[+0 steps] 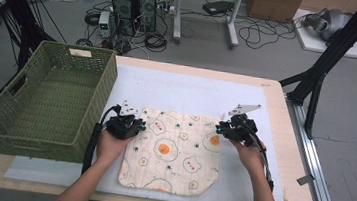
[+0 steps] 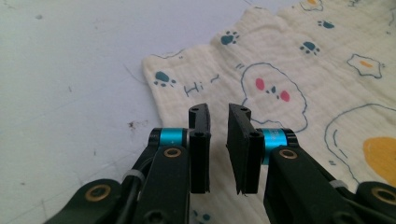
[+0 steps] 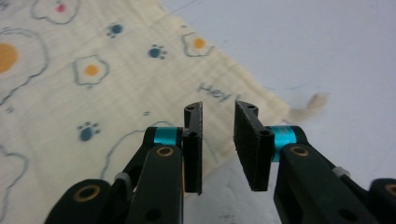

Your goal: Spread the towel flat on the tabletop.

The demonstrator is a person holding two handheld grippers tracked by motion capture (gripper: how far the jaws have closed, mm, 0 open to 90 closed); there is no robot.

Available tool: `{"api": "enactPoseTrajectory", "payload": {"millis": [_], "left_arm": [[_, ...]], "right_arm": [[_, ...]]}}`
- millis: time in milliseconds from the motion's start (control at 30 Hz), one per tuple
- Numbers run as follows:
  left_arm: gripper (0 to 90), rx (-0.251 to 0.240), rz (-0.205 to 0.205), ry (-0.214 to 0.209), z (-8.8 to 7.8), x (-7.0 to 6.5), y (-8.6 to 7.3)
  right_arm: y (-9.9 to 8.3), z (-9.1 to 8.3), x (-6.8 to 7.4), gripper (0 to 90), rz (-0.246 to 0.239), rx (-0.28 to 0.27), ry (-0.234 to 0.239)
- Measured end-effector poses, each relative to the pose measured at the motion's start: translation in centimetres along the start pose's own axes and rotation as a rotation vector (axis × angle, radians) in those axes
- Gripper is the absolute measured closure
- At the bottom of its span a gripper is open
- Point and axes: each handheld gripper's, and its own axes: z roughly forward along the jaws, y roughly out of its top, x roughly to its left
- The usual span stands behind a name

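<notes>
Two grippers hover at the far corners of a cream muslin cloth (image 1: 173, 153) printed with fried eggs and paw prints, which lies flat on the white table mat (image 1: 192, 89) just to the right of the green wicker basket (image 1: 41, 98). The left gripper (image 2: 218, 122) stands above the cloth's far left corner, its jaws a narrow gap apart with nothing between them. The right gripper (image 3: 219, 116) is over the cloth's far right edge, near the frayed corner tail (image 3: 308, 105), its jaws likewise slightly parted and empty.

The likeliest slip is a missed pinch: the fabric lies flush against the mat, so pads closing from above may slide over it or catch only a thread. If one side grips and the other does not, lifting would drag the cloth askew and bunch it. The narrow opening also leaves little margin for scooping up an edge. The right gripper sits close to the cloth's border, so it may close on the bare mat.
</notes>
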Motion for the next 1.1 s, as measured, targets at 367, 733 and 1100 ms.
{"api": "enactPoseTrajectory", "payload": {"millis": [367, 733, 1100], "left_arm": [[73.7, 0.028, -0.005, 0.03, 1.2, 0.2, -0.3], [86.9, -0.03, -0.065, 0.141, 1.3, 0.6, 0.0], [73.4, -0.075, 0.027, 0.035, -1.7, -0.9, -0.4]], "right_arm": [[-3.5, -1.8, 4.0, 59.0, -0.065, -0.035, 0.158], [-4.8, -0.9, 4.5, 58.5, -0.074, -0.012, 0.181], [-4.8, -0.3, 5.7, 76.1, -0.134, 0.007, 0.2]]}}
